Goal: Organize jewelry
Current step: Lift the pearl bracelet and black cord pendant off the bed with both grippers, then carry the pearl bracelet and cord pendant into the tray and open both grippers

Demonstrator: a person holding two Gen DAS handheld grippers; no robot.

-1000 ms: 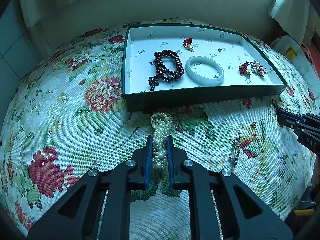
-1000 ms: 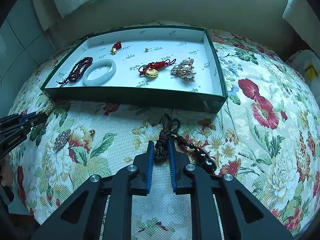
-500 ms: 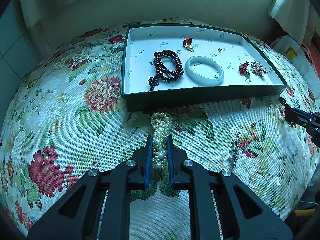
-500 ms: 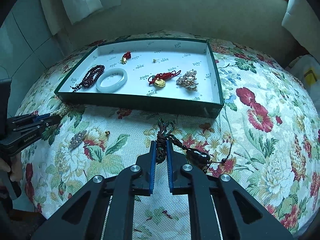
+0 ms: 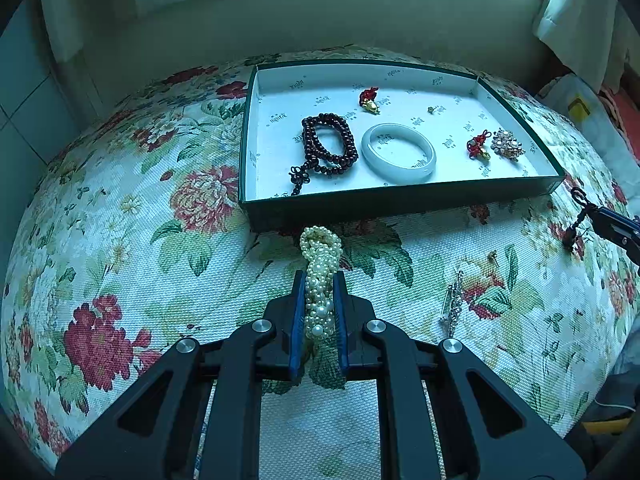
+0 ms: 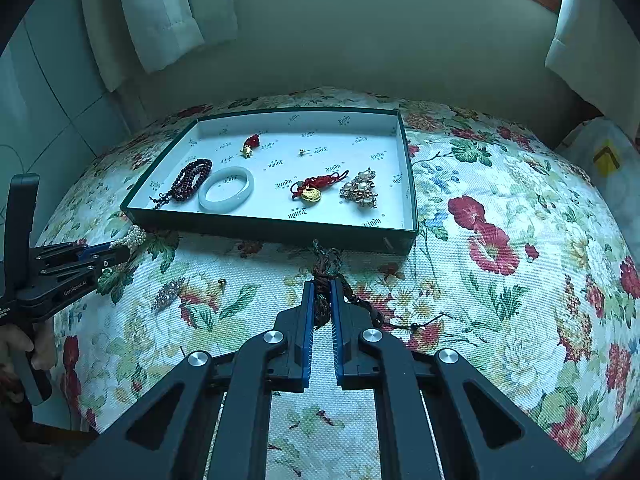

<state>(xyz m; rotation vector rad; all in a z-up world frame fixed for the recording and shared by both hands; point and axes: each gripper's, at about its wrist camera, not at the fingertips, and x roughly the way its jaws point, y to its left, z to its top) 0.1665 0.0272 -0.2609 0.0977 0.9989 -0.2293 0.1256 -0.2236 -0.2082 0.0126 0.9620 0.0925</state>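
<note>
Left tool (image 5: 318, 304) pinches a twisted white pearl strand (image 5: 320, 264), which lies on the floral cloth of the bed (image 5: 120, 240) with its far end just short of the shallow green-walled, white-lined box (image 5: 400, 204) dead ahead. Right tool (image 6: 322, 304) is clamped narrow on a dark braided cord necklace (image 6: 326, 268); the cord's tail trails off to that tool's right across the cloth, the box wall close in front. Already inside the box: dark red bead bracelet (image 5: 328, 146), pale jade-like bangle (image 5: 398, 154), 2 red-knot gold charms (image 5: 369, 100), 1 small stud (image 5: 431, 109), 1 clustered pearl brooch (image 5: 507, 144). Still out on the cloth between the 2 tools: 1 slim rhinestone clip (image 5: 454, 304) and 1 tiny gold stud (image 6: 221, 281). Judgement: roughly two-thirds along; 2 pieces in hand await placing, 2 loose ones untouched.
</note>
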